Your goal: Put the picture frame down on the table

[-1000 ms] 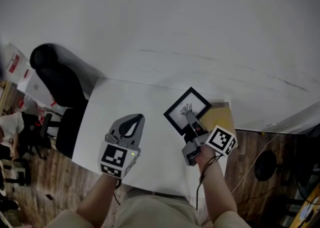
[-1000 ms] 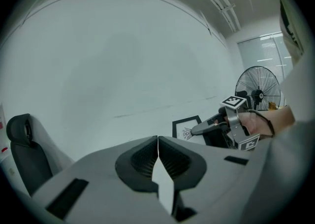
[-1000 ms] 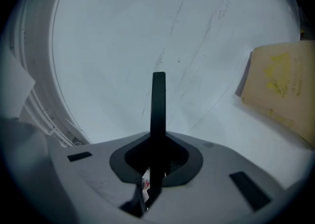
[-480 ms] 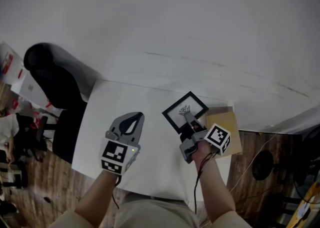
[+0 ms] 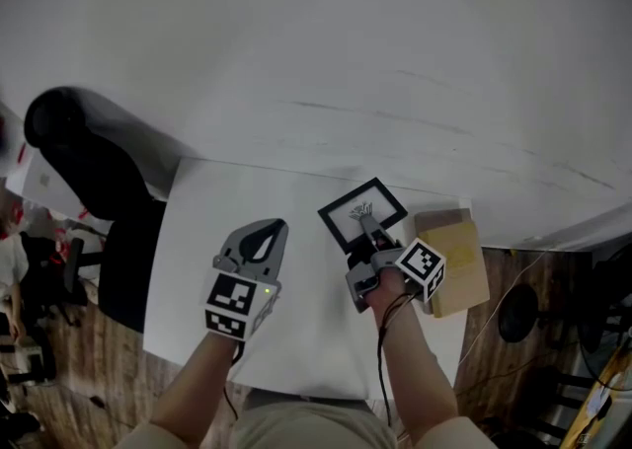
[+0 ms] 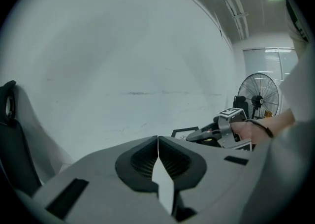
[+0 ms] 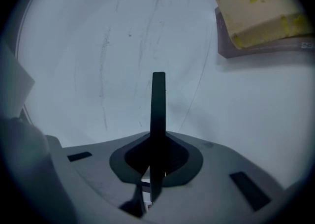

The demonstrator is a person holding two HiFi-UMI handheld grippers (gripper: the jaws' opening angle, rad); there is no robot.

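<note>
One black-rimmed, white-faced picture frame (image 5: 348, 218) tight between right tongs (image 5: 369, 230); left tongs (image 5: 271, 232) closed, empty.

No words or numbers can be read anywhere. The cubes on the left gripper (image 5: 269, 231) and right gripper (image 5: 368, 228) carry black-and-white square code markers. The picture frame (image 5: 353, 210) shows only a small dark drawing. The tan box (image 7: 256, 6) bears a gold ornamental print, and a label at its lower edge is too small to read.

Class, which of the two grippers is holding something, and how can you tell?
The right gripper: its jaws clamp the black picture frame by its edge. The left gripper has its jaws shut on nothing.
</note>
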